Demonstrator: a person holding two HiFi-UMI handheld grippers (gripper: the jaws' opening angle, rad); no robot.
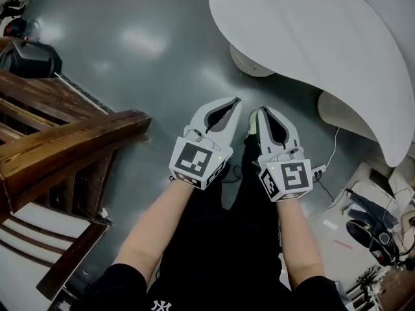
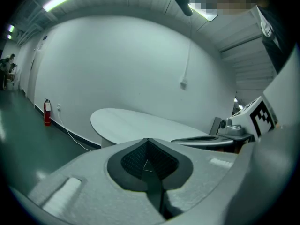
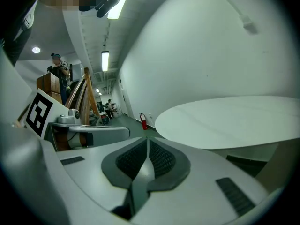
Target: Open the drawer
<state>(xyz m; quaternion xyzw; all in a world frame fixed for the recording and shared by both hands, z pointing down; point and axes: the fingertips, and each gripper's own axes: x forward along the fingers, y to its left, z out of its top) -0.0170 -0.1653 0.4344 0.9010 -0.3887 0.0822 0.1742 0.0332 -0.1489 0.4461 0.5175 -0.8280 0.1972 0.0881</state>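
Note:
My left gripper (image 1: 235,101) and right gripper (image 1: 260,110) are held side by side over the grey floor, above the person's black-clad legs. Both are shut with nothing between the jaws; the tips meet in the left gripper view (image 2: 149,140) and in the right gripper view (image 3: 148,139). Dark brown wooden furniture (image 1: 65,141) stands at the left, apart from both grippers. I can make out no drawer front on it. Each gripper also shows in the other's view: the right gripper (image 2: 220,137) and the left gripper (image 3: 89,130).
A large white round table (image 1: 311,31) on a pedestal (image 1: 249,63) fills the upper right and lies ahead of both grippers (image 2: 140,121) (image 3: 225,121). A black bag (image 1: 29,58) sits top left. Cables and gear (image 1: 369,229) lie lower right. A fire extinguisher (image 2: 47,112) stands by the wall.

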